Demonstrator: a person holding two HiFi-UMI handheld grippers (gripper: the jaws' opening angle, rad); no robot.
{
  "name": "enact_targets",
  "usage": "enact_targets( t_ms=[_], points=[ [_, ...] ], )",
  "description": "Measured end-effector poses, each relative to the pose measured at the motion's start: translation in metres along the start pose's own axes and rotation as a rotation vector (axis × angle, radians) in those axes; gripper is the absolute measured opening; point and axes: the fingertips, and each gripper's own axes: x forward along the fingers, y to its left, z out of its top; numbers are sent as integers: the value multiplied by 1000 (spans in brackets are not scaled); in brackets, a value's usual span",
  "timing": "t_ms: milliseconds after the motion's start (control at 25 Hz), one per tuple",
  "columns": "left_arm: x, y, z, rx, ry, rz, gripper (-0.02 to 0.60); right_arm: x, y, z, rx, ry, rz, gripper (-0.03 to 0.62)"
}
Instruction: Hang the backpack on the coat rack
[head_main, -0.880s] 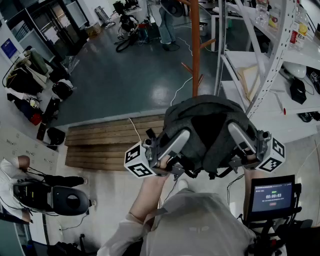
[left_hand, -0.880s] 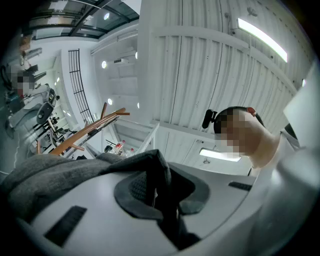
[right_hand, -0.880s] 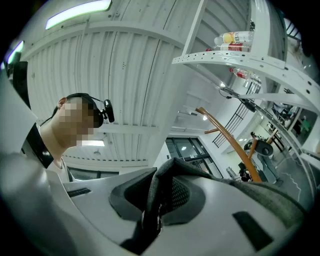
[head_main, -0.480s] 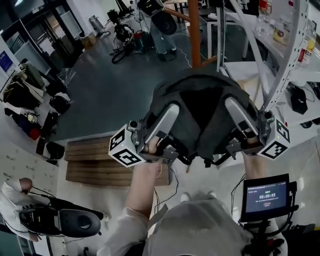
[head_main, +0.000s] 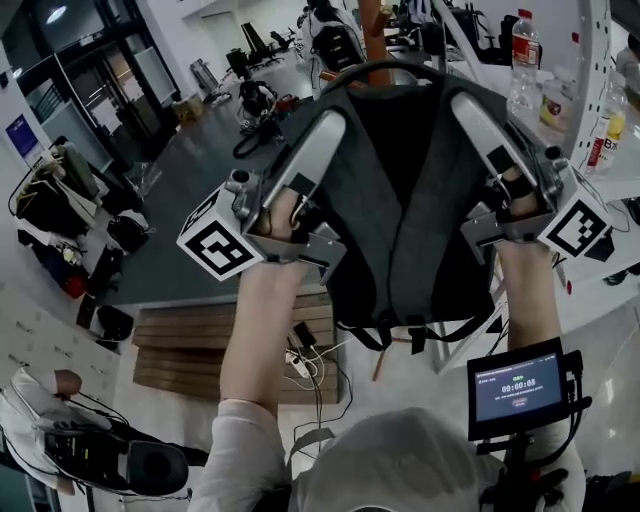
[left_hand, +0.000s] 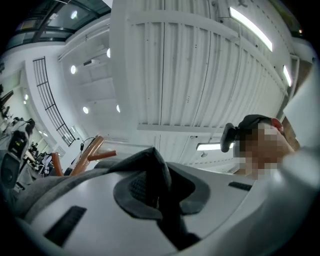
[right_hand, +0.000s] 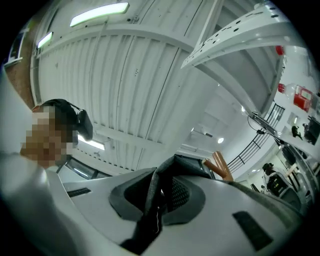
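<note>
Backpack (head_main: 400, 200) aloft, left tongs (left_hand: 156, 192) and right tongs (right_hand: 159, 197) pinching its fabric, screen (head_main: 518, 385) print illegible

I think this is a lab or a workshop: white metal shelves (head_main: 598, 45) with bottles (head_main: 527, 55), bags (head_main: 50, 190) along the wall, cables (head_main: 300, 360) on the floor.

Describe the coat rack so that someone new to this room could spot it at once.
Find the dark grey backpack filling the middle of the head view. Just above its top edge a slim pole rises out of frame: that is the coat rack. It is the only orange-brown upright there; the shelf post to its right is white and perforated.
</note>
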Motion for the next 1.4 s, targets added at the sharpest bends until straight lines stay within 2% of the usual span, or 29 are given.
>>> enact_targets(
  t_ms=[280,440,560,880,1080,1200,1320,1400],
  points=[
    [12,-9,18,5,9,-31,32,14,10,19,-61,-18,-14,38],
    [27,9,33,1,-8,-12,32,30,-4,33,-82,-30,-26,38],
    [36,20,44,1,-12,1,32,40,-19,41,-58,-34,-32,38],
    [51,60,51,-72,18,91,32,47,-79,42,222,-70,-85,38],
    [50,63,50,-84,19,112,32,43,-86,39,279,-84,-104,38],
    [46,75,48,-161,-6,156,32,40,-96,33,357,-82,-136,38],
    [39,98,41,-281,-24,235,33,40,-113,15,501,-62,-194,38],
    [33,113,35,-327,-20,269,32,39,-125,3,561,-38,-230,38]
  ],
)
